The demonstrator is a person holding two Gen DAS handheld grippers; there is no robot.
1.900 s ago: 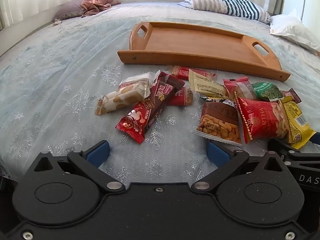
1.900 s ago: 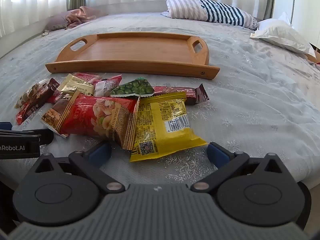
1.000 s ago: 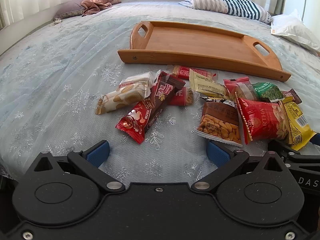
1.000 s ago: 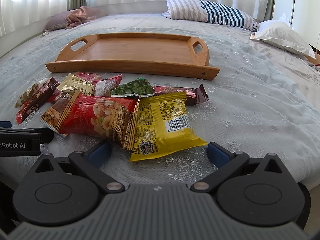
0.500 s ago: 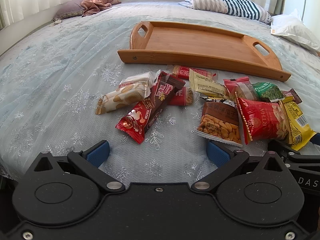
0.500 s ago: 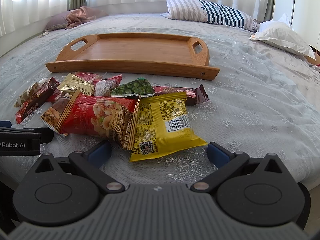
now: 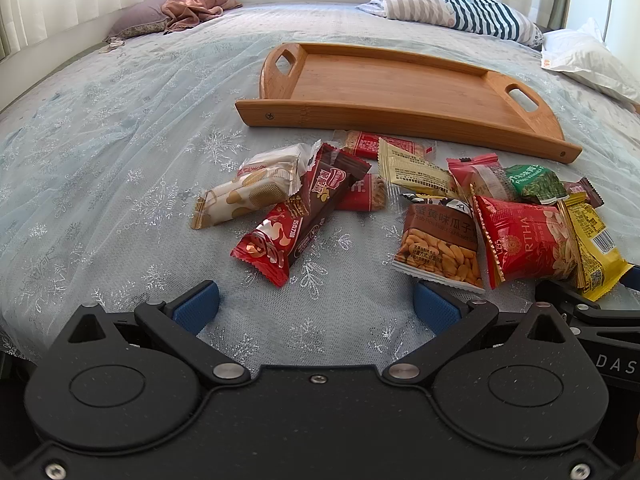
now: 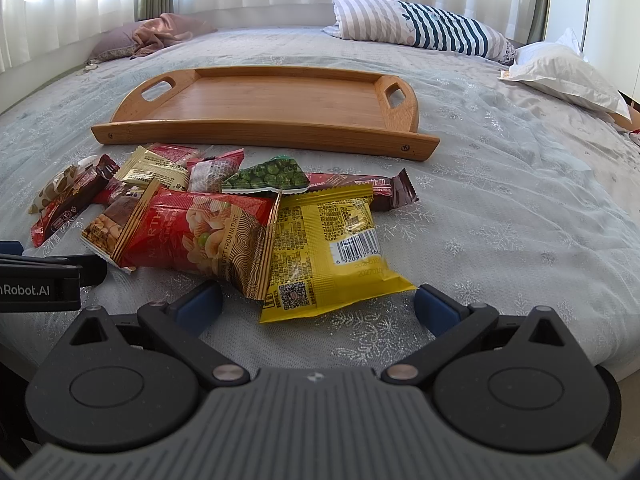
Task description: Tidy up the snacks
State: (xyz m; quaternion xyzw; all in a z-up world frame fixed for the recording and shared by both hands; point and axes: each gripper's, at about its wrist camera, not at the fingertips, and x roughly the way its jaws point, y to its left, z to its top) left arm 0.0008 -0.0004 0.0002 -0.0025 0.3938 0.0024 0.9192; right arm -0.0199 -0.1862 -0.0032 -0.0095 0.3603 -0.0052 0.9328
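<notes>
Right wrist view: the snack packets lie in a loose, overlapping heap at centre-left of the frame, on the bedspread just in front of the empty wooden tray. Nearest the lens, the yellow packet overlaps the edge of the red nut bag; behind them sit a green pea packet and a dark brown bar. These are judged light, air-puffed foil and film pouches: soft, crinkly and slippery, with contents that could crush under a hard squeeze. The flat crimped seam at a packet's end or side looks like the best place to pinch, since a grip across the pillowed middle may slide off. The right gripper hangs low before the yellow packet, fingers spread wide and holding nothing. In the left wrist view, the left gripper is likewise spread and empty, with a long red-and-brown bar and a cream biscuit packet at frame centre, and a brown seed packet to the right. Striped pillows lie at upper right, and a pink cloth at upper left.
</notes>
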